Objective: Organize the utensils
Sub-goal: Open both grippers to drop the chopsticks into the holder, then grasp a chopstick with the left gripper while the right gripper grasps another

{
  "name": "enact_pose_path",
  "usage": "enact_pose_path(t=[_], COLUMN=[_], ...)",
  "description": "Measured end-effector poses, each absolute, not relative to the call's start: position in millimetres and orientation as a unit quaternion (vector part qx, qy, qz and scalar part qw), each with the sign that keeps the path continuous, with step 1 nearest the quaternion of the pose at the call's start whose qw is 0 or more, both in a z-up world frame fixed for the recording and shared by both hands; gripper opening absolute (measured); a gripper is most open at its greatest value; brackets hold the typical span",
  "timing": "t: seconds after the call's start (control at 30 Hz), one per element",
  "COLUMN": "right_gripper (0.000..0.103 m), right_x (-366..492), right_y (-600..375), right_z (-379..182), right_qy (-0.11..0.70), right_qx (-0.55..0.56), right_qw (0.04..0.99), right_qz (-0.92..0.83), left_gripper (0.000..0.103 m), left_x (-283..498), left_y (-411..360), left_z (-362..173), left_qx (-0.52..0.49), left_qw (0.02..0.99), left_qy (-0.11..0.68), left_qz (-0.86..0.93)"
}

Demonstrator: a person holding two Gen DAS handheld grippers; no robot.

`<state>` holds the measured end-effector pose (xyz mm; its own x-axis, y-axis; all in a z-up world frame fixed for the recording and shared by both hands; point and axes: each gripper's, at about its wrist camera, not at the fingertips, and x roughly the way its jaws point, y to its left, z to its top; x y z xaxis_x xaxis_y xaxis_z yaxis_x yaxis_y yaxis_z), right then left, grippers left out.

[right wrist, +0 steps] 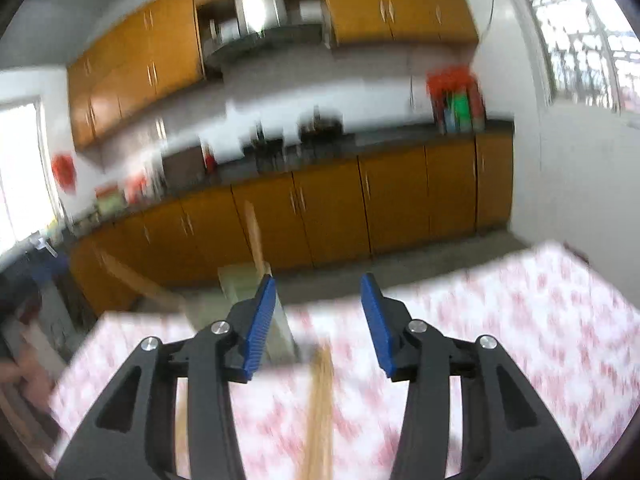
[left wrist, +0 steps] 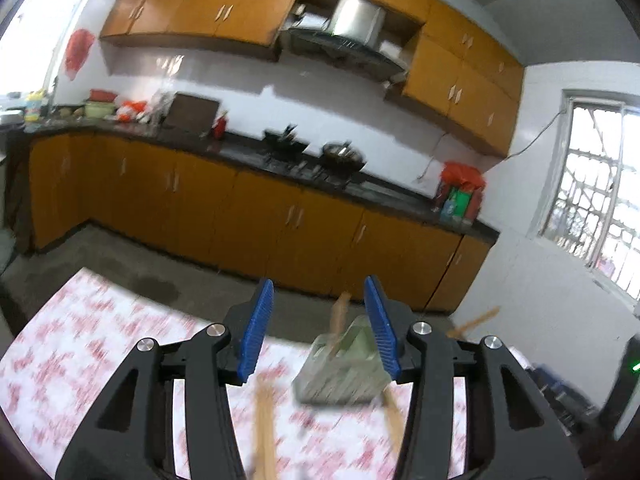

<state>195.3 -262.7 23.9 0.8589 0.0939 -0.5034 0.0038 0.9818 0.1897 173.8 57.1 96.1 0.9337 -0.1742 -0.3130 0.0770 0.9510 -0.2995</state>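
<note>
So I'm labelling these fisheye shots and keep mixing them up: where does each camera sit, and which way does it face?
Left wrist: sits on the left gripper, faces over the red-patterned tablecloth toward the orange cabinets; its open blue-padded fingers show.
Right wrist: sits on the right gripper, faces the same way, more blurred; its open fingers show.
Shared: the clear utensil holder with a wooden utensil standing in it, tablecloth, cabinets, range hood.

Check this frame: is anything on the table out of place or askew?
Yes. Wooden utensils lie loose on the tablecloth outside the clear holder, which already has one standing in it. Blur hides finer detail.
</note>
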Motion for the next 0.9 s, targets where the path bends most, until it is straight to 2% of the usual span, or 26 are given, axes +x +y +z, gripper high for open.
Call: enact_pose_path(t=[0.1,0.17,0.27,0.37,0.43,0.5,0.63,0.9], right_gripper=[0.020,0.015,0.015,0.015,0.015,0.009,0.008,0.008], right_x=[199.0,197.6,195.9,197.6,201.7,202.0,202.6,202.0], right_y=[-254.9,-245.2,-235.2,-229.6,-229.6,-229.6,-242.6,-248.3], right_z=[-34.7,-70.9,-98.8,-111.7,-116.0,-117.1,-116.5,-117.7], right_qy=[0.356,0.400,0.428,0.442,0.448,0.443,0.437,0.433], right_qx=[0.078,0.074,0.079,0.076,0.071,0.062,0.078,0.075], right_qw=[0.930,0.912,0.899,0.892,0.890,0.893,0.896,0.898], right_qz=[0.041,0.050,0.054,0.053,0.050,0.044,0.014,0.011], left_gripper=[0.048,0.048,0.042,0.039,0.038,0.036,0.029,0.023], left_x=[164.7,164.9,167.7,169.2,168.2,168.3,165.7,164.4], left_y=[63.2,66.7,73.1,70.8,67.2,64.1,56.1,41.0], left_z=[55.9,25.5,-22.2,-48.1,-61.2,-67.7,-81.4,-95.3], left_qx=[-0.116,-0.106,-0.111,-0.109,-0.102,-0.098,-0.088,-0.066], left_qw=[0.968,0.957,0.932,0.917,0.912,0.909,0.904,0.895], left_qy=[0.223,0.269,0.344,0.383,0.396,0.404,0.416,0.435], left_qz=[-0.027,-0.017,-0.013,-0.020,-0.025,-0.031,-0.050,-0.066])
